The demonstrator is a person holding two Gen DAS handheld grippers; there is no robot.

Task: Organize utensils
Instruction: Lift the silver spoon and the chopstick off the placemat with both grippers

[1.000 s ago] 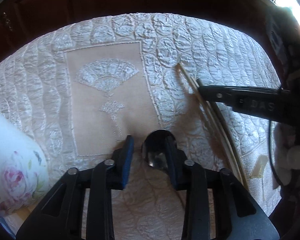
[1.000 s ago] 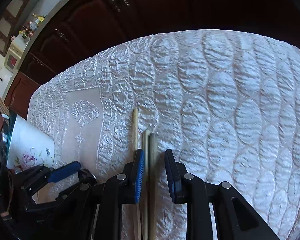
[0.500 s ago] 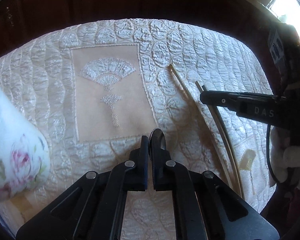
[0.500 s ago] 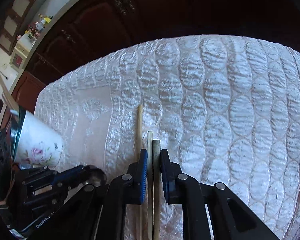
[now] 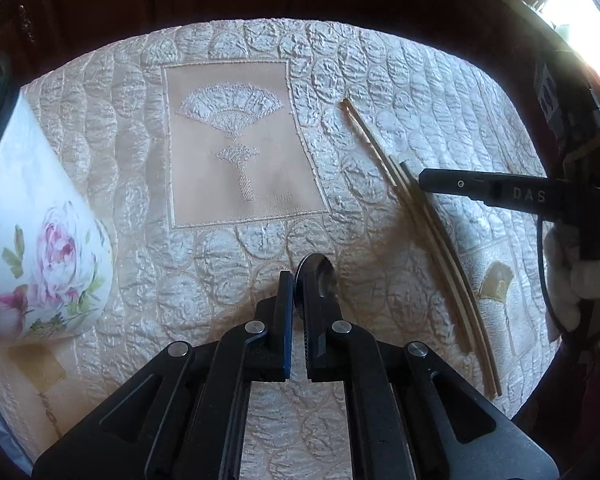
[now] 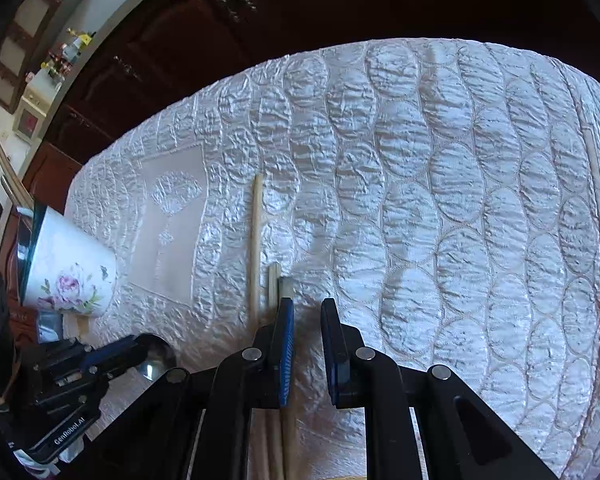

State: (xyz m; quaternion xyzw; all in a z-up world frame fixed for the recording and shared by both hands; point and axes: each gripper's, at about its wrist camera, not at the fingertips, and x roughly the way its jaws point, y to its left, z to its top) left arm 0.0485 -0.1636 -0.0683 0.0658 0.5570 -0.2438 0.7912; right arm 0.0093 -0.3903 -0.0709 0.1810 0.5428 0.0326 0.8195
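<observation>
Left tongs are pinched nearly closed on the bowl of a metal spoon, which sticks up on edge between the blue-lined pads, so that pair definitely has hold of it. From the right wrist view the same left tongs sit low at the left, with "GenRobot.AI" printed in white on the black body, and the spoon bowl pokes out past the tips, shiny side up.

Right tongs stand apart with a clear gap and nothing between the pads. In the left wrist view they reach in flat from the right edge, with "DAS" readable on the side, and a white-gloved hand grips the handle behind them.

Chopsticks lie on the quilted cream tablecloth just to the left of the right tongs' left pad, not inside the gap. At least 3 pale sticks run roughly parallel, and 1 of them reaches further out than the others. In the left wrist view the chopsticks slant across the tabletop, passing right under the tip of the right tongs.

A white mug with pink roses leans at the far left, well apart from the chopsticks.
</observation>
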